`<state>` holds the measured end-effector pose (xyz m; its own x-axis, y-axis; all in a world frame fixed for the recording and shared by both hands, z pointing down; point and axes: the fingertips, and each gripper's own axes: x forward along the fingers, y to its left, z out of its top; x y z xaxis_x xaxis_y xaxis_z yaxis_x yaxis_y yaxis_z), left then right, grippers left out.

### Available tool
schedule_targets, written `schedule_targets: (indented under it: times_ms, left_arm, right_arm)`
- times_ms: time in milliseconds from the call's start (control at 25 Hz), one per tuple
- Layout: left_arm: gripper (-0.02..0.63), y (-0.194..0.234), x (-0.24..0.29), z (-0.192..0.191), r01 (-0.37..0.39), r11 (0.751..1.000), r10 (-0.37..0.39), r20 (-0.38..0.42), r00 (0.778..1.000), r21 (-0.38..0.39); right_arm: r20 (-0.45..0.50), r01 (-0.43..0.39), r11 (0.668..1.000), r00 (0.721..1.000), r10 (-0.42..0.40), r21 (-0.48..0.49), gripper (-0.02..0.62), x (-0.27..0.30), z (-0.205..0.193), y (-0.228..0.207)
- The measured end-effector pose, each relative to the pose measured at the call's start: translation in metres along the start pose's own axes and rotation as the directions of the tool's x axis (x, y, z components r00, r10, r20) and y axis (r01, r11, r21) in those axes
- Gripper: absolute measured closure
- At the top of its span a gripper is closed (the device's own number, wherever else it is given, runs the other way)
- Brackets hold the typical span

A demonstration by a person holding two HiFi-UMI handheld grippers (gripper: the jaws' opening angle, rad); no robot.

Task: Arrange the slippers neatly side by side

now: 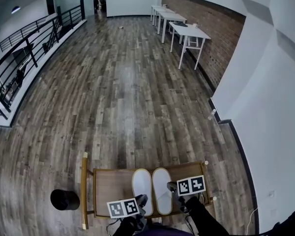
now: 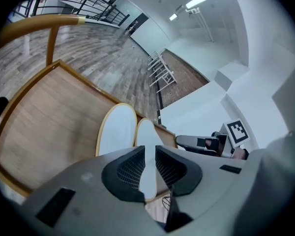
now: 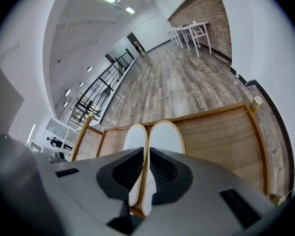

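Two white slippers with tan edging lie side by side, toes away from me, on a low wooden table [image 1: 110, 186]: the left slipper [image 1: 142, 184] [image 2: 117, 129] [image 3: 136, 139] and the right slipper [image 1: 162, 190] [image 2: 147, 139] [image 3: 165, 137]. Their long edges touch or nearly touch. My left gripper [image 1: 142, 200] [image 2: 150, 163] hovers over the heel end of the left slipper, its jaws a narrow gap apart with nothing between them. My right gripper [image 1: 173, 187] [image 3: 146, 168] hangs above the heels, jaws also slightly apart and empty. The slippers' heels are hidden behind the grippers.
The table has a raised rim and a brass-coloured rail [image 1: 83, 191] on its left side. A black round object [image 1: 65, 199] stands on the plank floor beside it. White tables [image 1: 189, 33] line the brick wall far right; a black railing [image 1: 34, 43] runs along the left.
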<state>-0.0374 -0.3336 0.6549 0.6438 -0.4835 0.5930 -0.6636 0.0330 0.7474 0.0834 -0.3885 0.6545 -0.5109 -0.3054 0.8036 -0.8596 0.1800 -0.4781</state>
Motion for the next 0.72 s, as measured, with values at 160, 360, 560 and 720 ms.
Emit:
schedule_targets:
  times_ms: [160, 360, 560, 720]
  left_arm:
    - [0.544, -0.009, 0.008, 0.027, -0.071, 0.992, 0.064, 0.076, 0.995, 0.105]
    - [0.545, -0.020, 0.014, 0.051, -0.226, 0.936, 0.185, 0.168, 0.968, 0.270]
    - [0.545, -0.030, 0.016, 0.048, -0.287, 0.895, 0.223, 0.214, 0.951, 0.342]
    - [0.545, -0.028, 0.010, 0.040, -0.342, 0.857, 0.262, 0.247, 0.933, 0.386]
  right_arm:
    - [0.119, 0.005, 0.999, 0.993, 0.000, -0.041, 0.563, 0.002, 0.006, 0.025]
    - [0.229, -0.041, 0.996, 0.972, 0.060, -0.085, 0.563, 0.002, 0.012, 0.052]
    - [0.280, 0.002, 0.991, 0.959, 0.036, -0.134, 0.563, -0.004, 0.010, 0.053]
    - [0.319, 0.042, 0.987, 0.948, 0.010, -0.155, 0.563, -0.007, 0.009, 0.051]
